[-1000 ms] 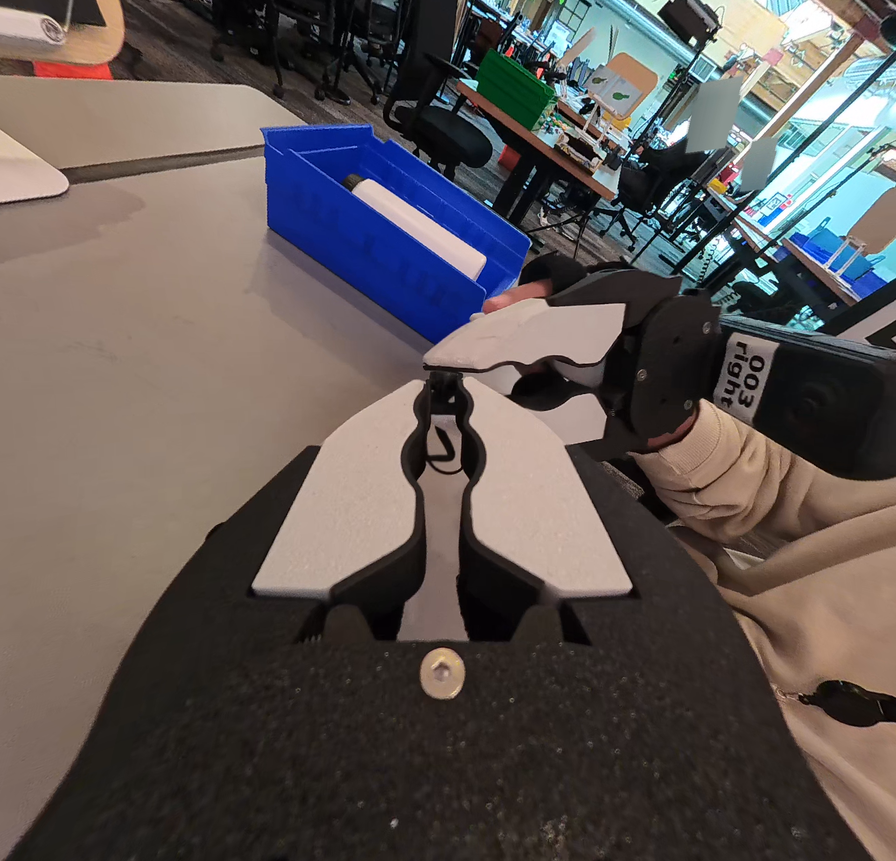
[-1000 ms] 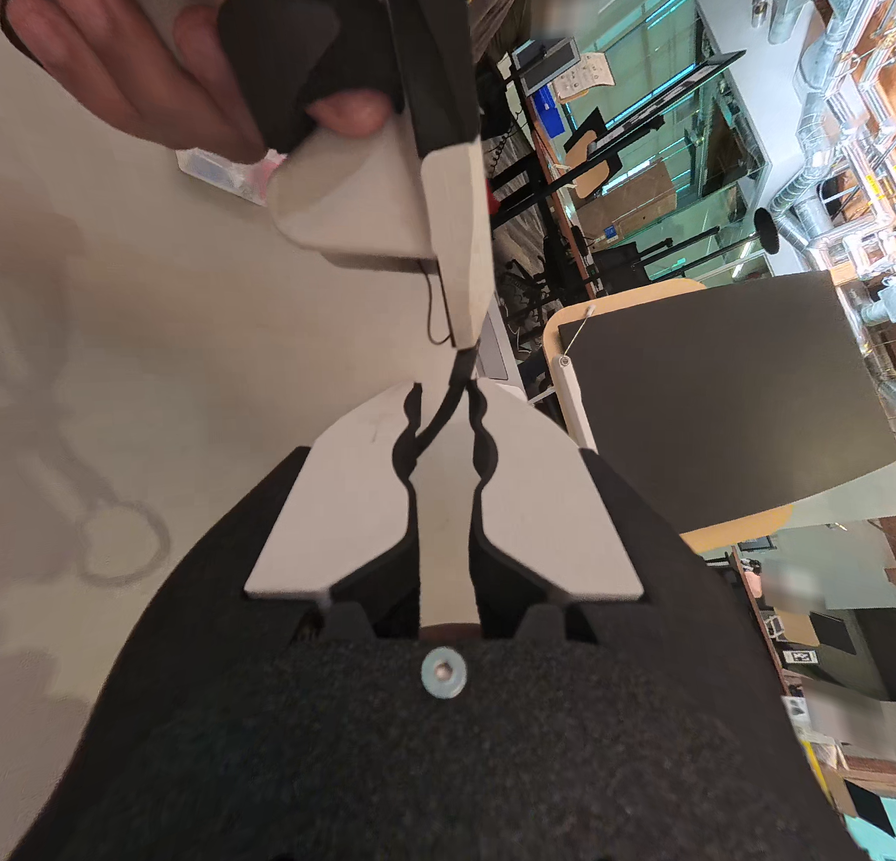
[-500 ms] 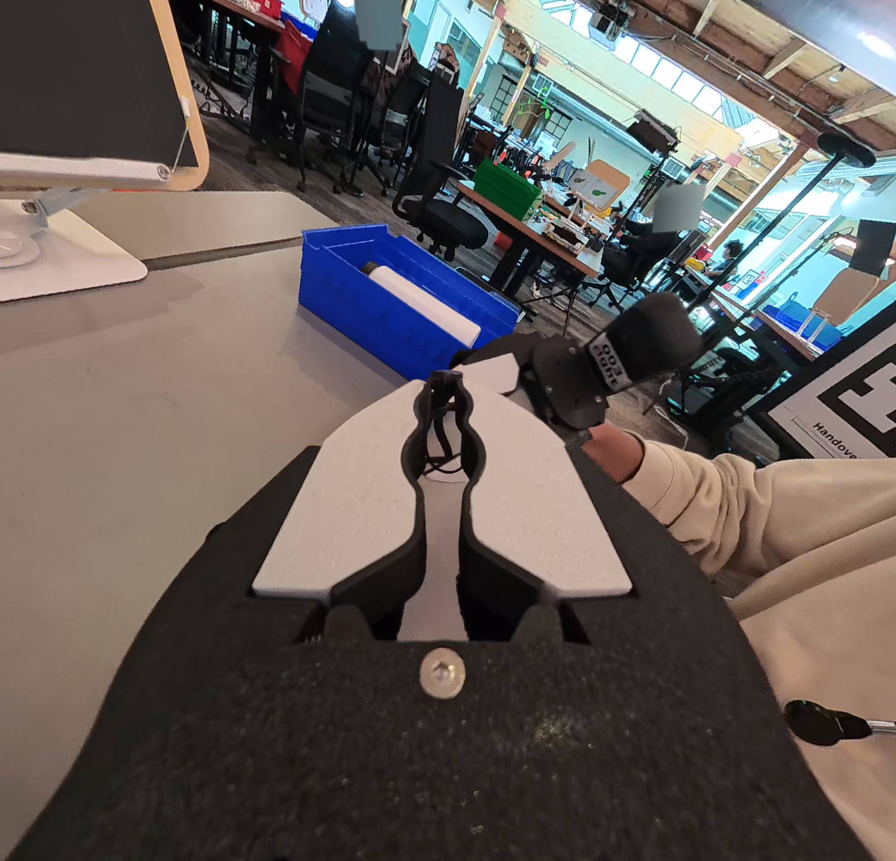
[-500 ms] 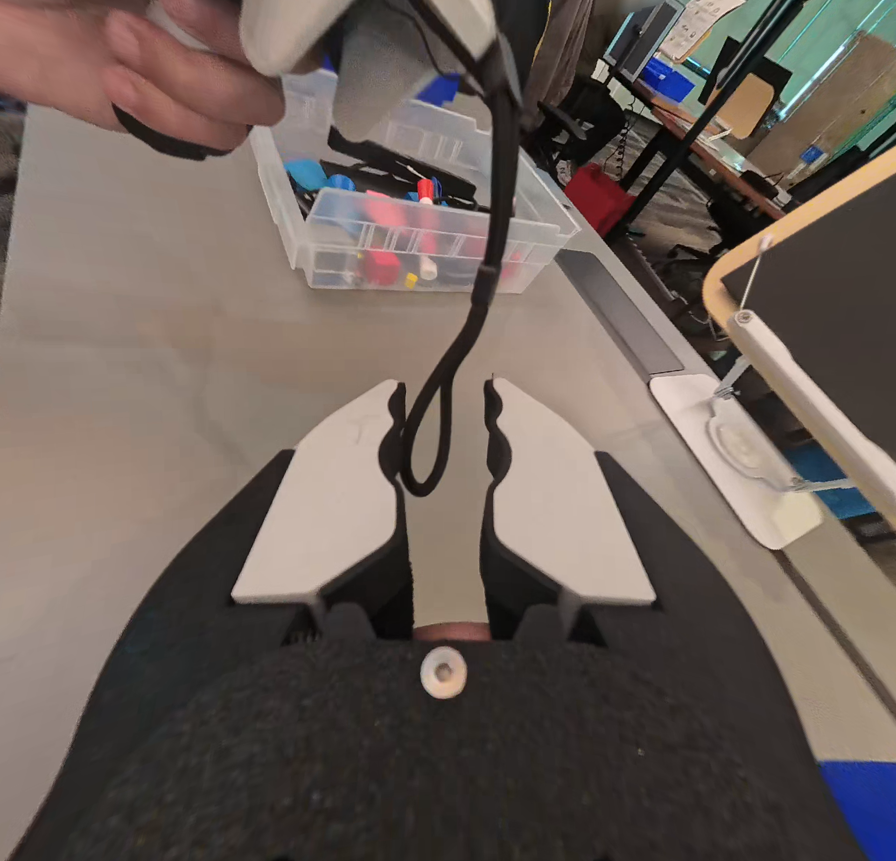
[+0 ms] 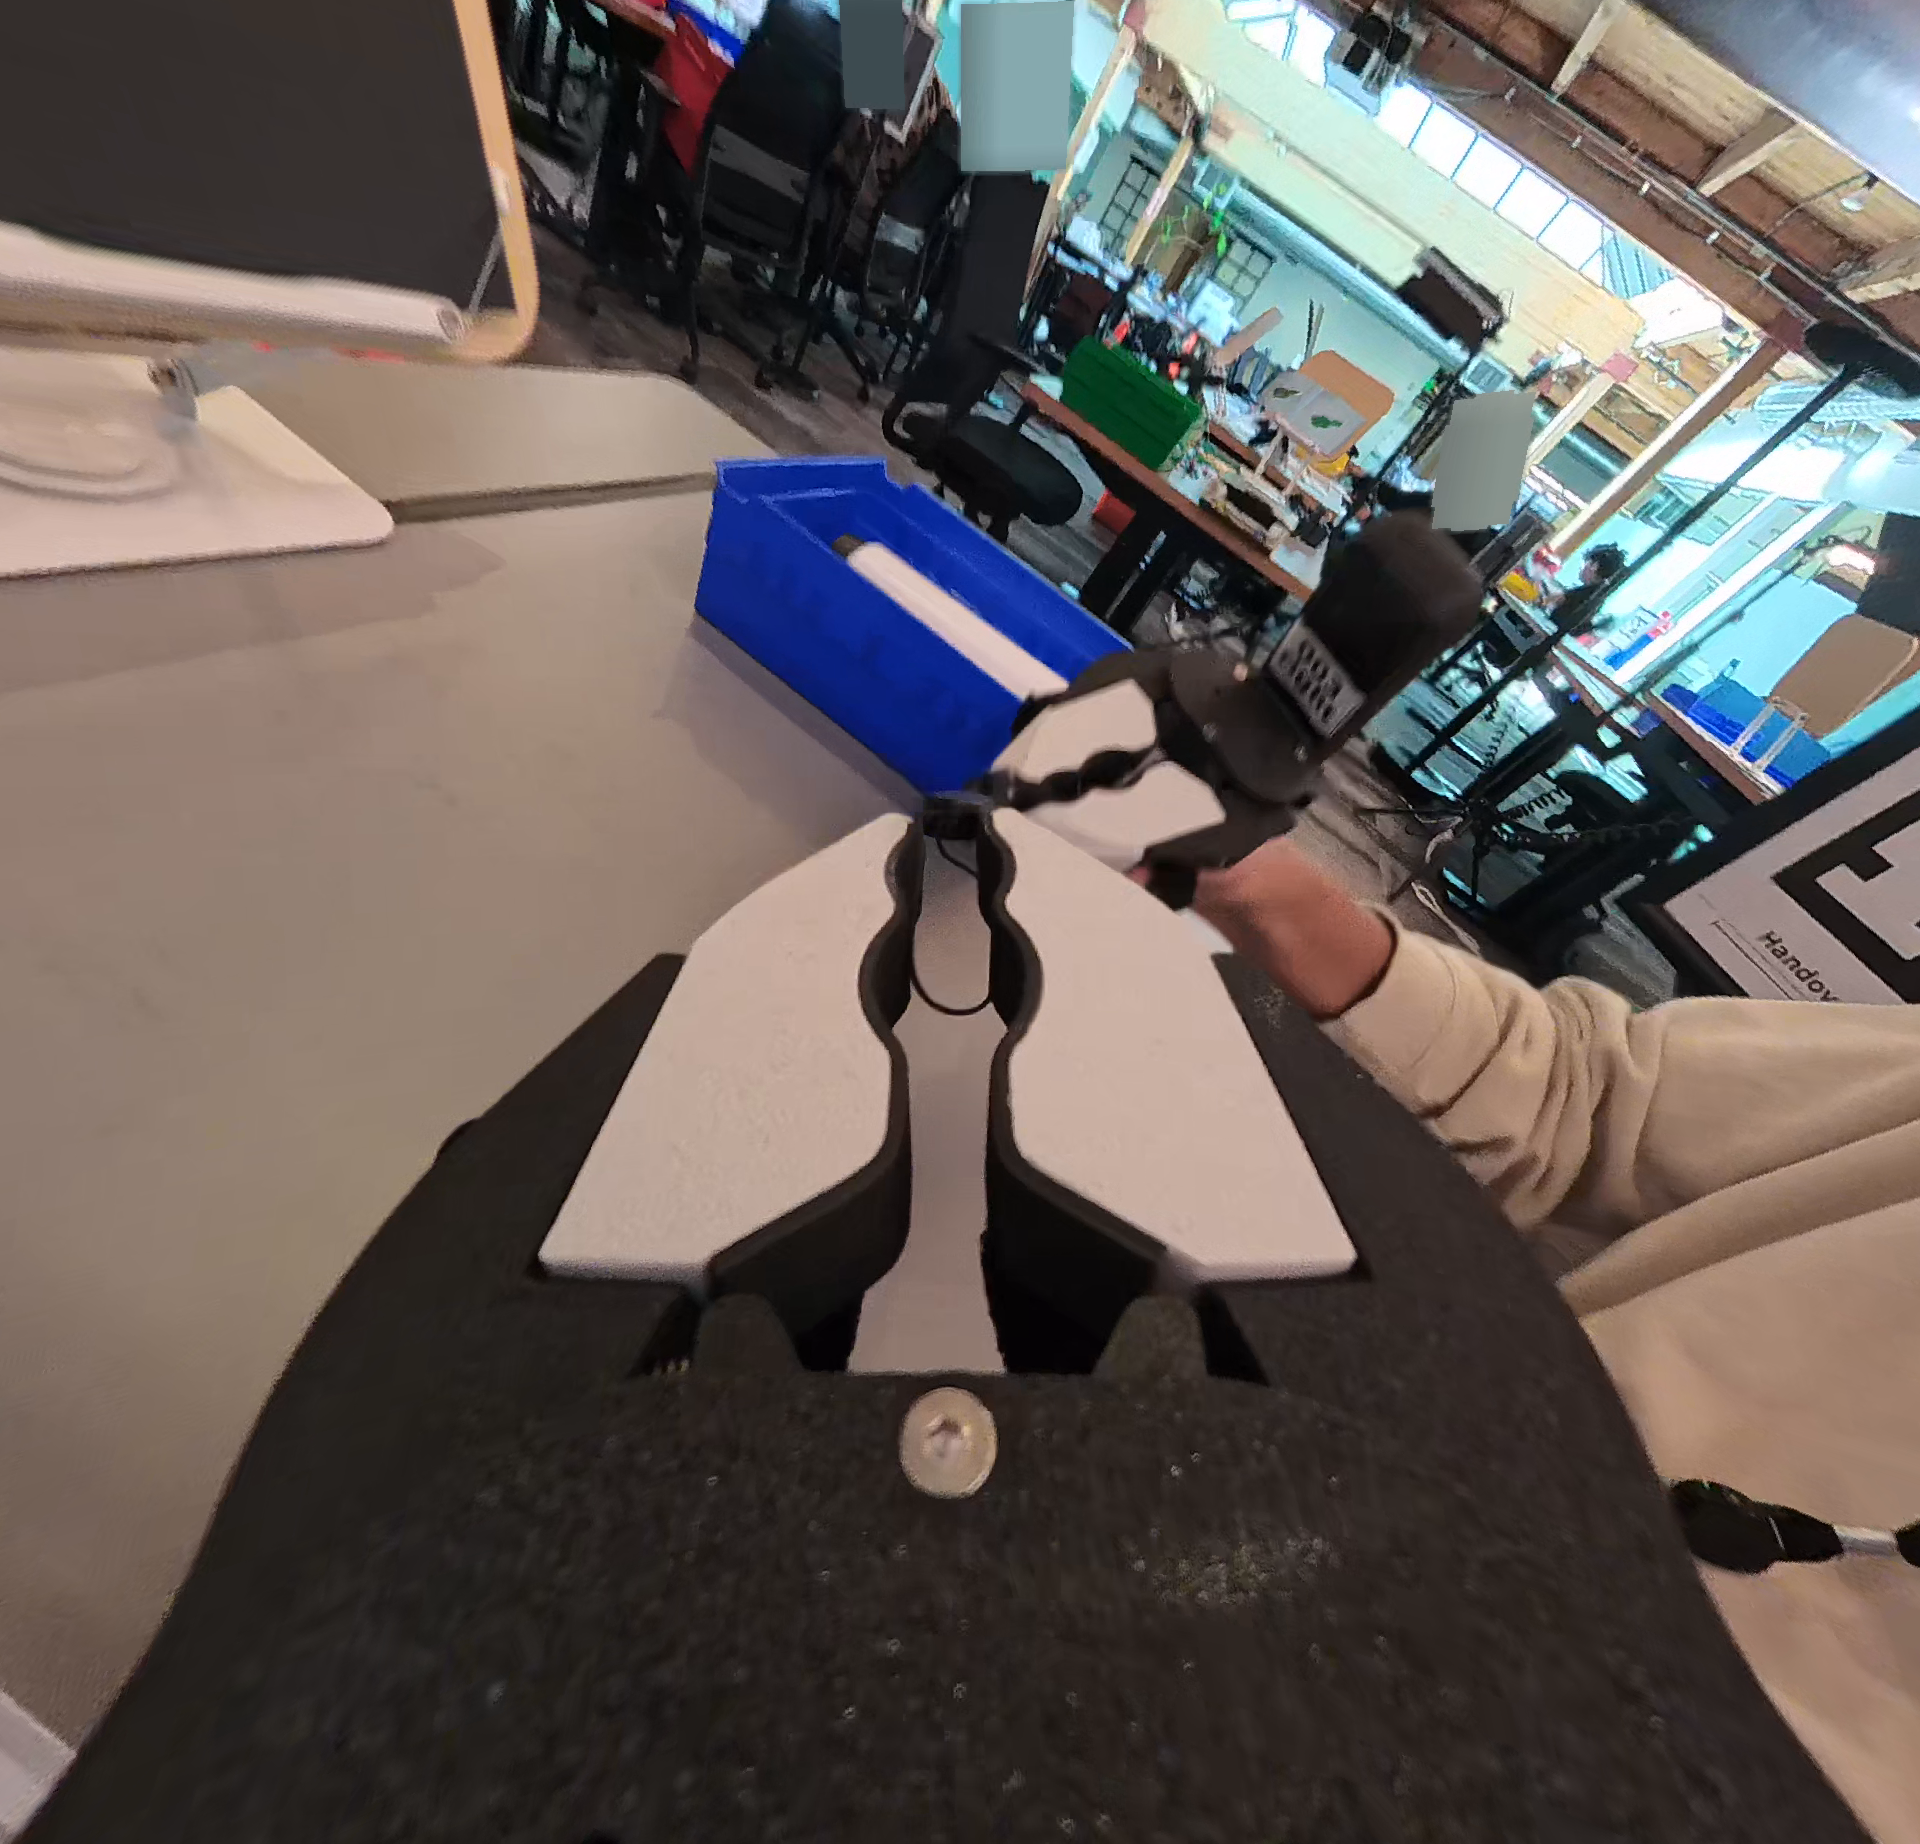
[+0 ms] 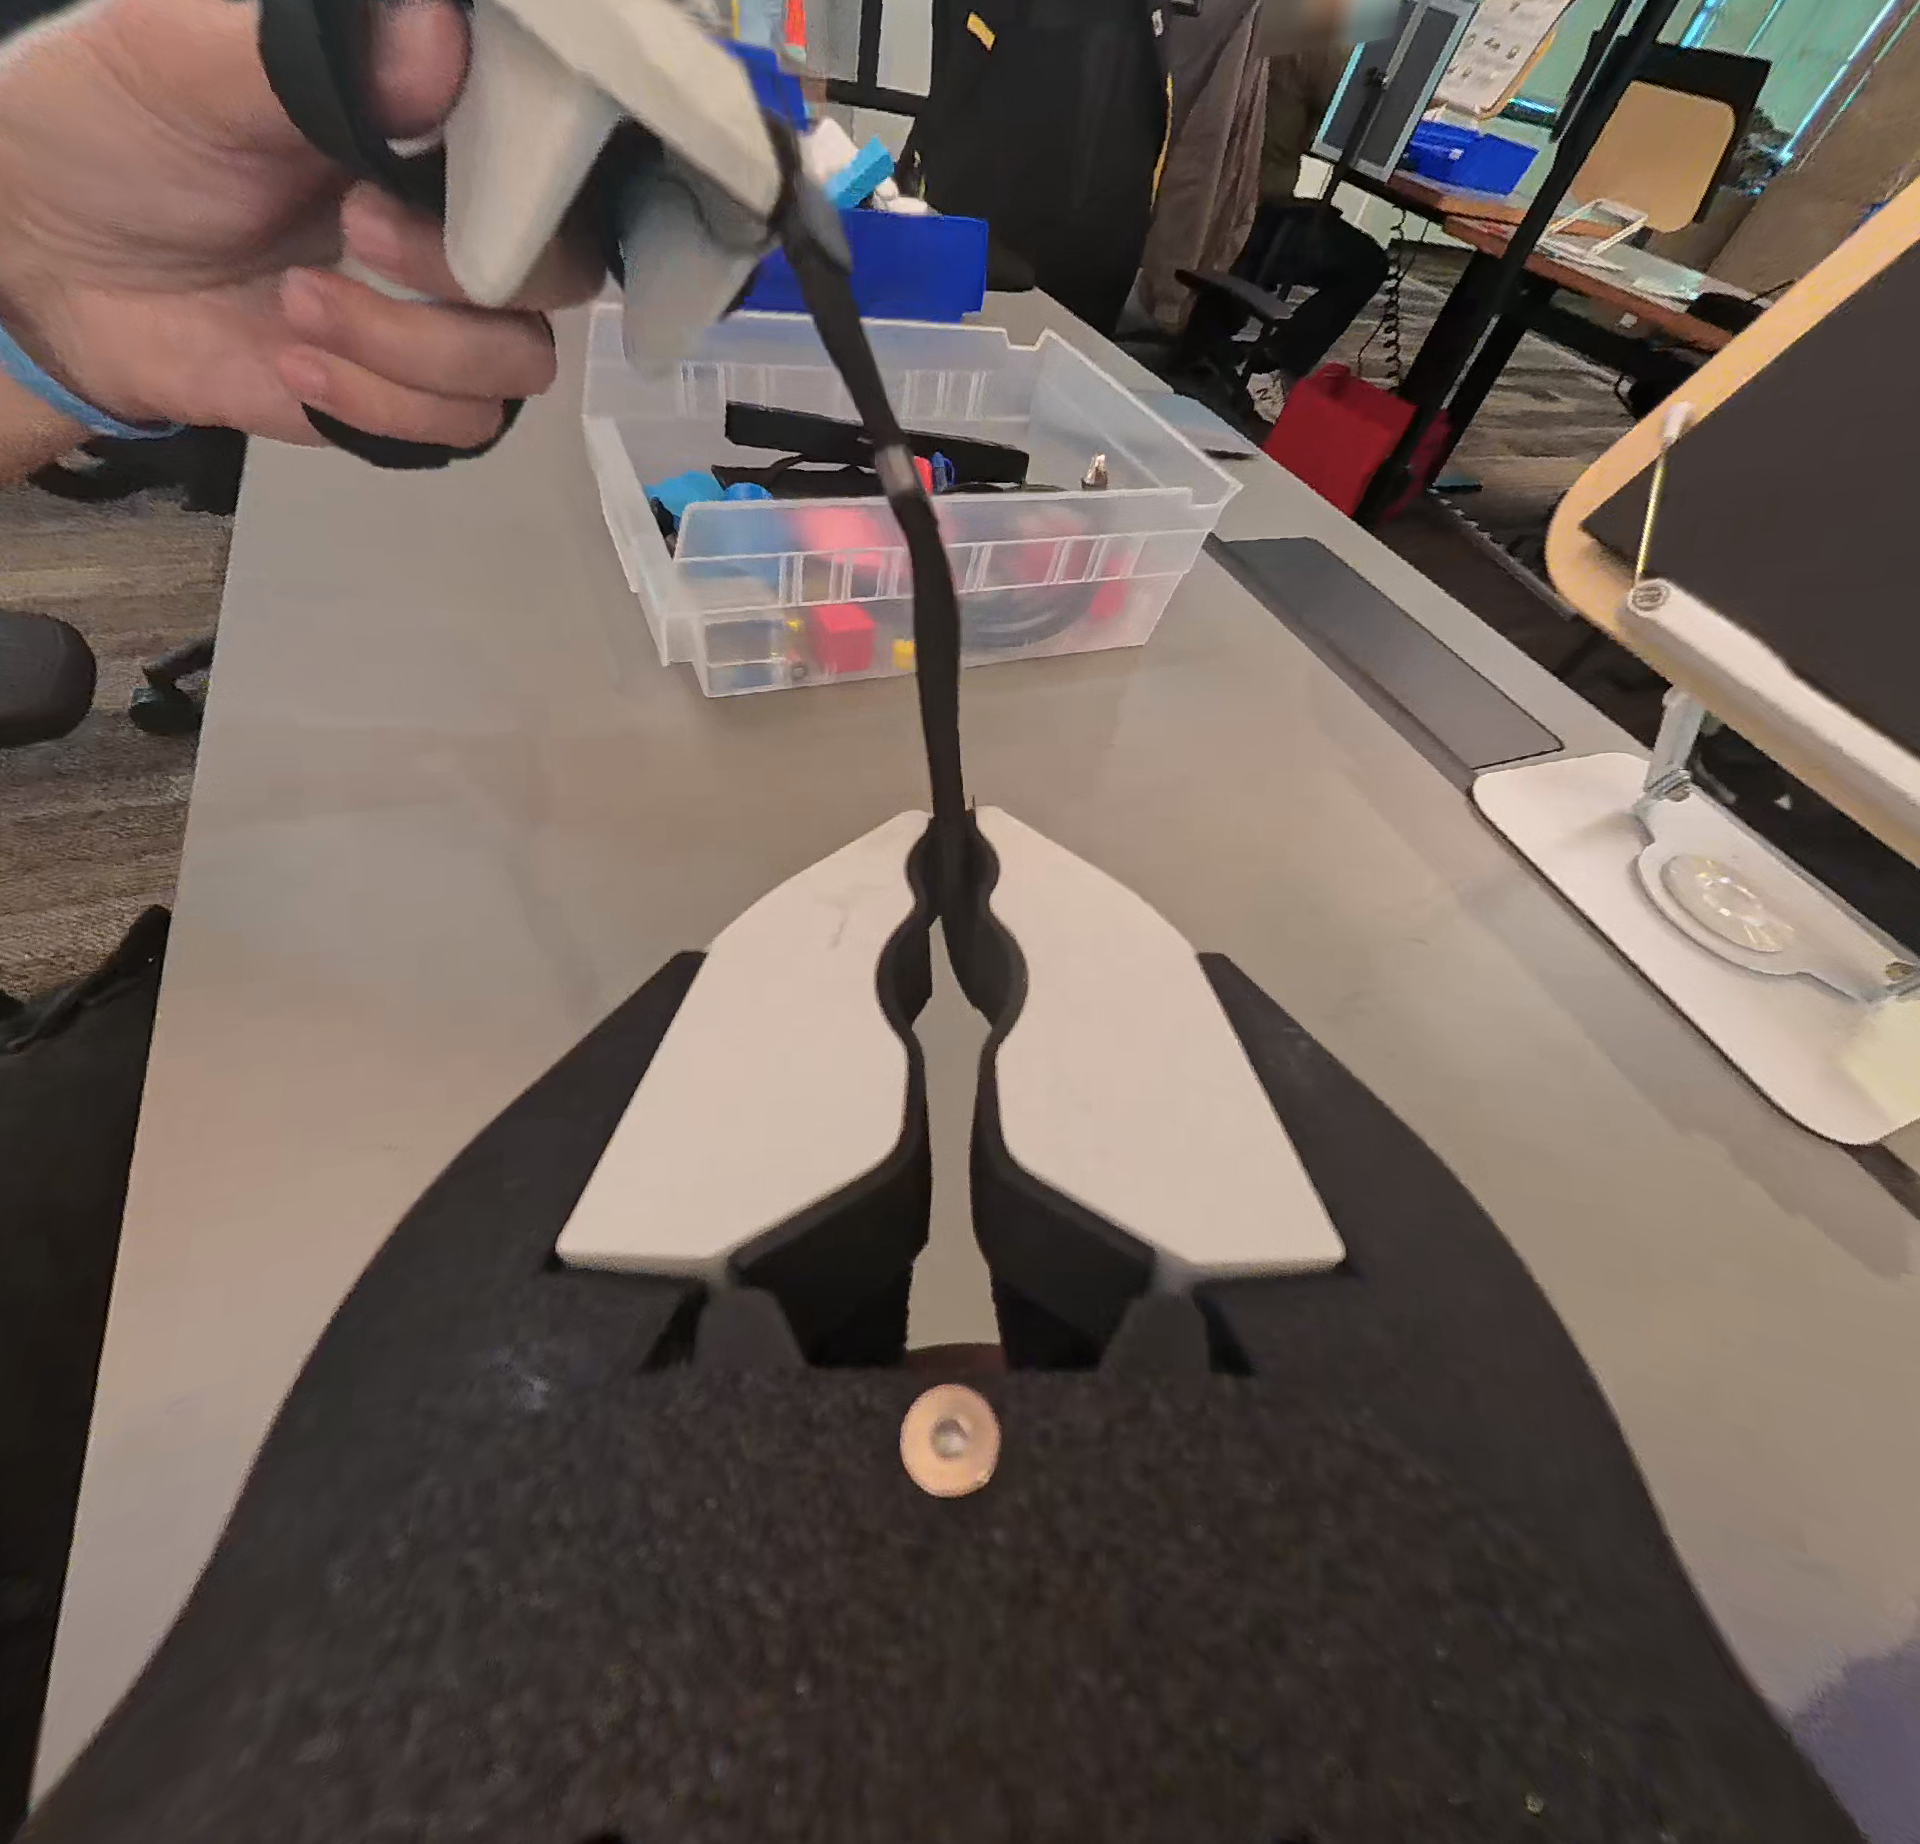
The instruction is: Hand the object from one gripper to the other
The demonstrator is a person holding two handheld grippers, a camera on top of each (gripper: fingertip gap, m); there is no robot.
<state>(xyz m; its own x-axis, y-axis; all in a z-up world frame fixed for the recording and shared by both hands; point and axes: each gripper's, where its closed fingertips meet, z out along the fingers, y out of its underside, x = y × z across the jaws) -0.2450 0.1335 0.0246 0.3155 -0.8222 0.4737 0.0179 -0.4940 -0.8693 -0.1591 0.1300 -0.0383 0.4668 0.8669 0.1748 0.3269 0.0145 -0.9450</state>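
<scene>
The object is a black cord [image 6: 920, 558]. In the right wrist view it runs taut from my left gripper [image 6: 774, 184] at the upper left down to my right gripper [image 6: 951, 838], which is shut on its lower end. In the left wrist view my left gripper [image 5: 951, 833] is shut on the cord's dark end [image 5: 948, 815], and a thin black loop [image 5: 951, 979] hangs between the fingers. My right gripper [image 5: 1003, 788] sits just beyond the left tips, to the right, with its jaws together. Both grippers hold the cord above the grey table [image 5: 364, 859].
A blue bin [image 5: 831, 641] with a white roll [image 5: 935, 610] stands on the table beyond the grippers. A clear tray [image 6: 1143, 506] of small coloured parts stands mid-table. A dark board on a white base [image 6: 1714, 942] is at the right. A cream sleeve [image 5: 1558, 1098] is at the right. Left tips to right tips: about 11 cm.
My right gripper was open around the hanging cord half a second ago and has now shut on it. The cord is now pulled straight between the two grippers.
</scene>
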